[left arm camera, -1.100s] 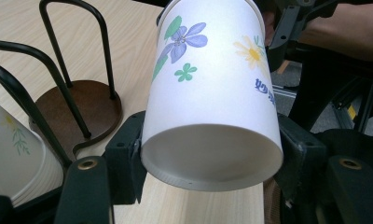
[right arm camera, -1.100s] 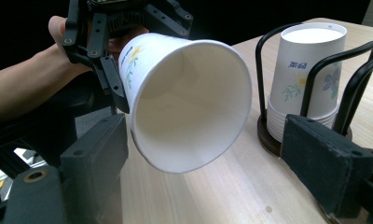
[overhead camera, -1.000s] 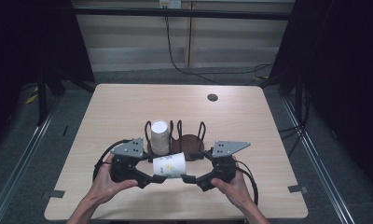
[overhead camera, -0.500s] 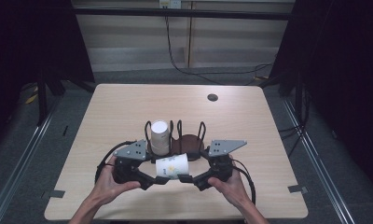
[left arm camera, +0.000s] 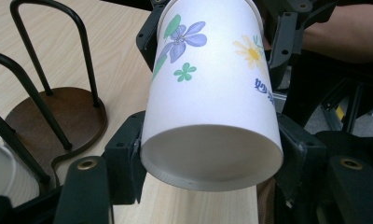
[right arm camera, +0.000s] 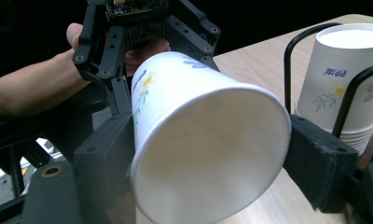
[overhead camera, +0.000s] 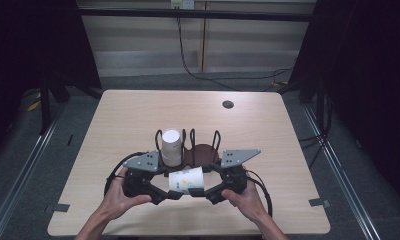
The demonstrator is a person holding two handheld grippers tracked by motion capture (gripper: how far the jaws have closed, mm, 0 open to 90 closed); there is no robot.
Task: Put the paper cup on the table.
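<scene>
A white paper cup (overhead camera: 186, 180) printed with flowers lies on its side just above the table, held between my two grippers. My left gripper (overhead camera: 169, 193) is shut on its left end, and in the left gripper view its jaws press both sides of the cup (left arm camera: 211, 98). My right gripper (overhead camera: 206, 192) is shut on the other end, the cup (right arm camera: 208, 140) wedged between its black pads. Just behind stands a brown wire cup rack (overhead camera: 204, 153) with a stack of upside-down cups (overhead camera: 171, 147) in its left slot.
The rack's brown base (left arm camera: 58, 114) and black wire loops lie close to the left of the held cup. The cup stack (right arm camera: 341, 79) stands inside a loop on the right of the right gripper view. A small black disc (overhead camera: 228, 104) sits in the table's (overhead camera: 138, 115) far right.
The two grippers have drawn slightly closer together, and the cup between them has shifted a little to the right. The rack and the stack have not moved.
</scene>
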